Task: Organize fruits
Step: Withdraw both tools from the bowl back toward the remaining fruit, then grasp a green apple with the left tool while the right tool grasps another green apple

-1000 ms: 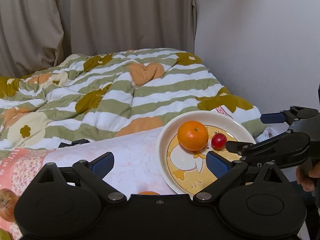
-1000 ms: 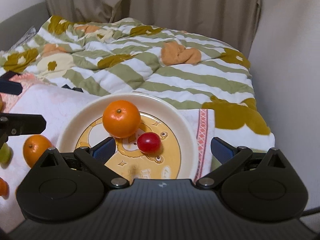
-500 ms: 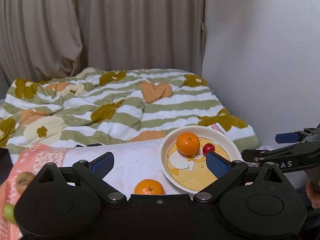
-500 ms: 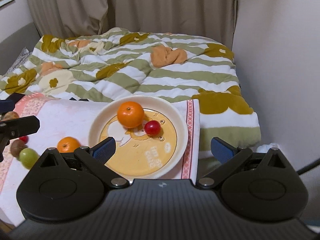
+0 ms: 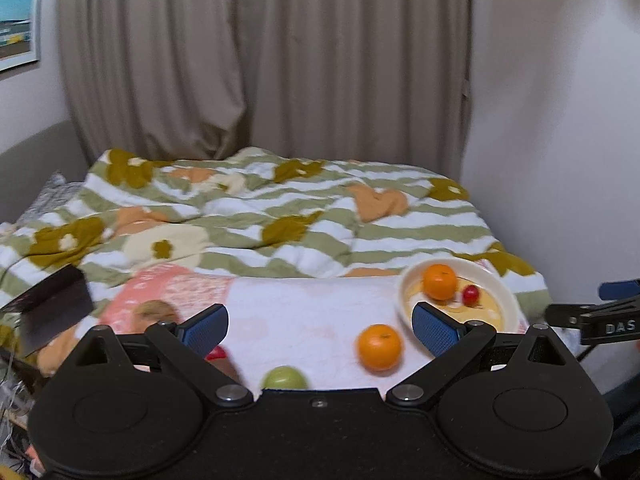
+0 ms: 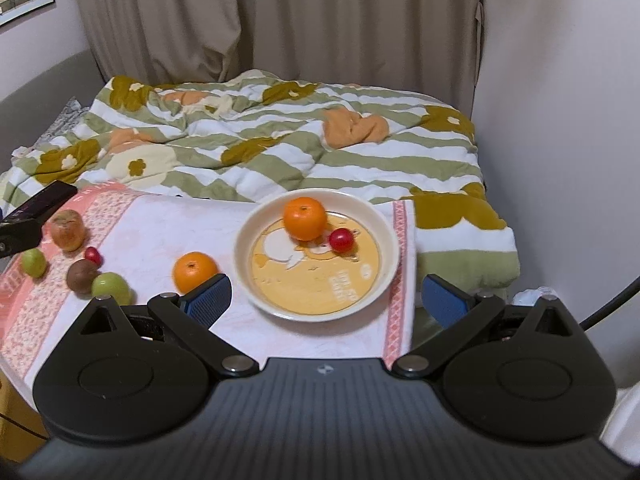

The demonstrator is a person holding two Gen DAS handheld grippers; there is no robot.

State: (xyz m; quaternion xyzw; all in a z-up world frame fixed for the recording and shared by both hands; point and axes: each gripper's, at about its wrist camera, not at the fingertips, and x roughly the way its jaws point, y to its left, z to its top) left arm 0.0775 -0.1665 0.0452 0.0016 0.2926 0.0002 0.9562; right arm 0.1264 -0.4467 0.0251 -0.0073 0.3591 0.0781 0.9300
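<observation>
1. Now the biggest change — I have pulled both tongs up and well back from the plate (image 6: 384, 216), so the whole towel (image 6: 168, 232) shows where a second ago the plate filled each view

2. My right gripper (image 6: 324, 296) hangs over the towel's near edge, its blue pads spread wide with nothing between them; my left gripper (image 5: 320, 326) is spread just as wide and empty too, hovering over the middle of the towel

3. The plate sits at the right end of the towel and holds one orange (image 6: 305, 218) with a small red fruit (image 6: 341, 239) touching its right side — both lie as they did before I withdrew

4. With the wider view the leftover fruit is plain: a second orange (image 6: 195, 267) just left of the plate, then a green fruit (image 6: 111, 287), a brown one (image 6: 82, 275), a tiny red one (image 6: 92, 255), another green one (image 6: 33, 263) and a pale peach-coloured fruit (image 6: 68, 230) at the far left

5. So I judge two fruits done and six still to move; the loose orange lies nearest the plate, and I would likely go for it next
</observation>
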